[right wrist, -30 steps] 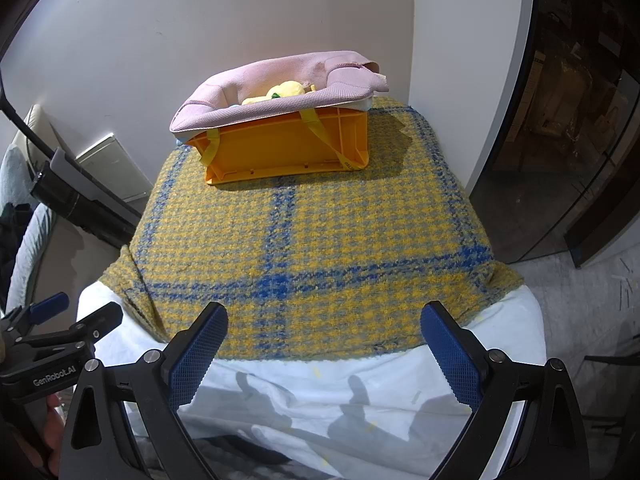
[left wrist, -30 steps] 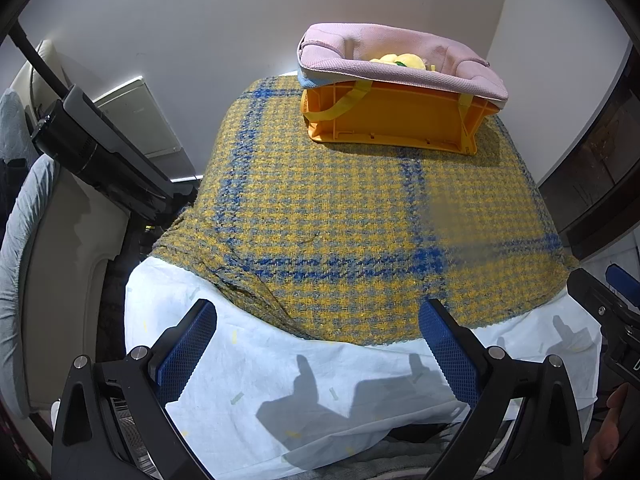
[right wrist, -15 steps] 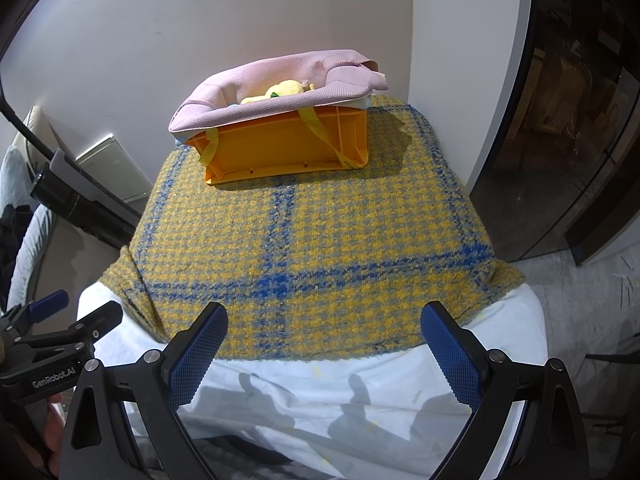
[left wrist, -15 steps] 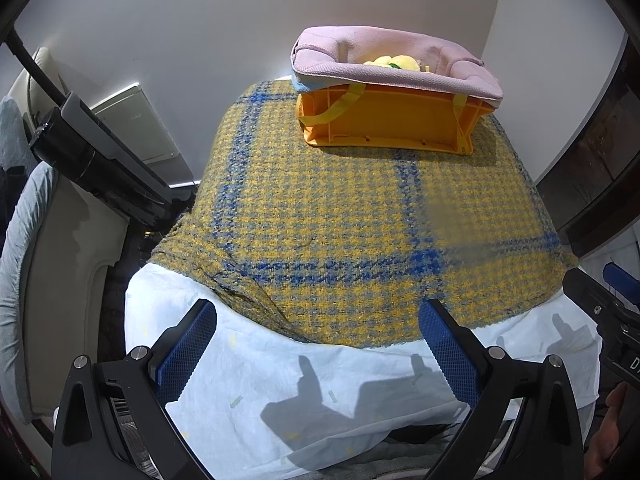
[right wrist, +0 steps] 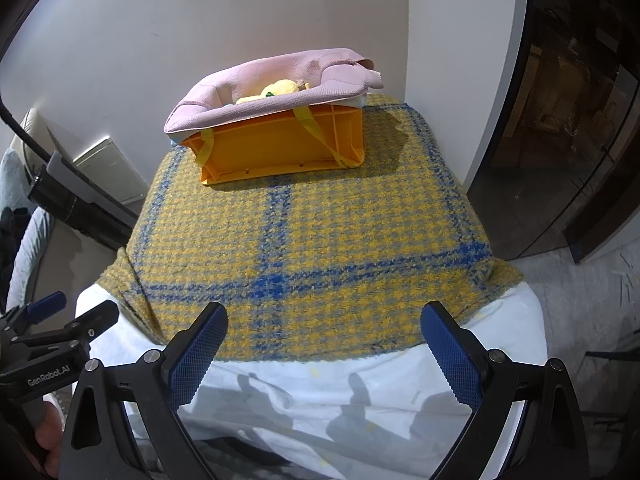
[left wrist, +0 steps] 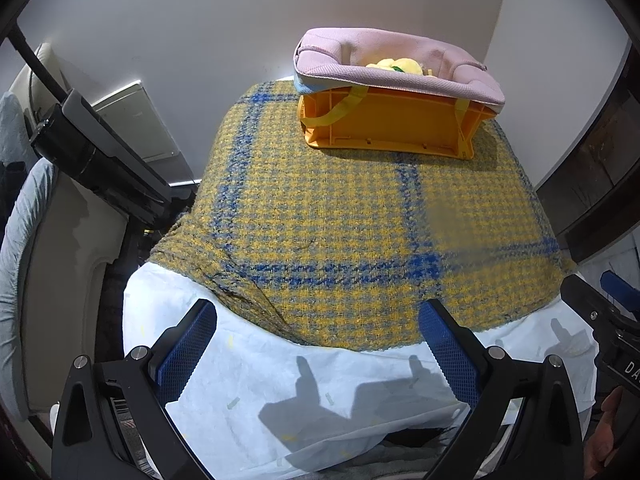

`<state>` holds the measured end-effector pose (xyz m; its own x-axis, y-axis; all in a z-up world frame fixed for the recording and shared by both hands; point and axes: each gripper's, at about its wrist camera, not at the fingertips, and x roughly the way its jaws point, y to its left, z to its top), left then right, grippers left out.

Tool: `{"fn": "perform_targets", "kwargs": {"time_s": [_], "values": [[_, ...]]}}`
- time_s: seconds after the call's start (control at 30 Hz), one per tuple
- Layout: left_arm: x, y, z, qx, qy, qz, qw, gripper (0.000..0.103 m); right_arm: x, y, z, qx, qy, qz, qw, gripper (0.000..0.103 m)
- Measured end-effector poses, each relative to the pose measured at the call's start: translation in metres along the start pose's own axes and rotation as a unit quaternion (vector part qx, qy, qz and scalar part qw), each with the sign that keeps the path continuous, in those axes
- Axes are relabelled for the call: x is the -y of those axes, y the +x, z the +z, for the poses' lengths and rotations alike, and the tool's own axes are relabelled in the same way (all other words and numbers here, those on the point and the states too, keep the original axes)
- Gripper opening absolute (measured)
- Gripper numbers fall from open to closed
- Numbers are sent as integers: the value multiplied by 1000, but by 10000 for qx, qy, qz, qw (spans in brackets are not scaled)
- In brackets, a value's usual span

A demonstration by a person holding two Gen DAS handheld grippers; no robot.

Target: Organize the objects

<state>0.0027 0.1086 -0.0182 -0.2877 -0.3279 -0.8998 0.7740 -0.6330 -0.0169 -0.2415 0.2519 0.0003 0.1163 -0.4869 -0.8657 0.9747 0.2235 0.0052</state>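
An orange plastic crate (left wrist: 384, 124) (right wrist: 280, 144) stands at the far end of the table, by the wall. A pink cloth (left wrist: 400, 76) (right wrist: 280, 96) drapes over its rim, and a yellow soft toy (left wrist: 396, 65) (right wrist: 276, 89) shows inside. Yellow straps hang down the crate's side. My left gripper (left wrist: 318, 314) is open and empty above the table's near edge. My right gripper (right wrist: 324, 316) is open and empty, also at the near edge. Both are far from the crate.
A yellow and blue checked blanket (left wrist: 340, 220) (right wrist: 304, 240) covers the table over a white sheet (left wrist: 320, 380). A black bar (left wrist: 100, 160) and a beige chair stand at the left. A white wall is behind, a dark glass door (right wrist: 560, 120) at the right.
The left wrist view has shifted slightly, so the crate sits a little lower and more to the left in it. The right view is unchanged. Both grippers stay open.
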Motion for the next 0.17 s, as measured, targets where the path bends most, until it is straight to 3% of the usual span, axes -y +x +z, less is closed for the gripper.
{"fn": "perform_targets", "kwargs": {"time_s": [0.17], "values": [[2,3,0,-67,12,-2,10000,103,2,1,0,3,5,9,10000,97]]}}
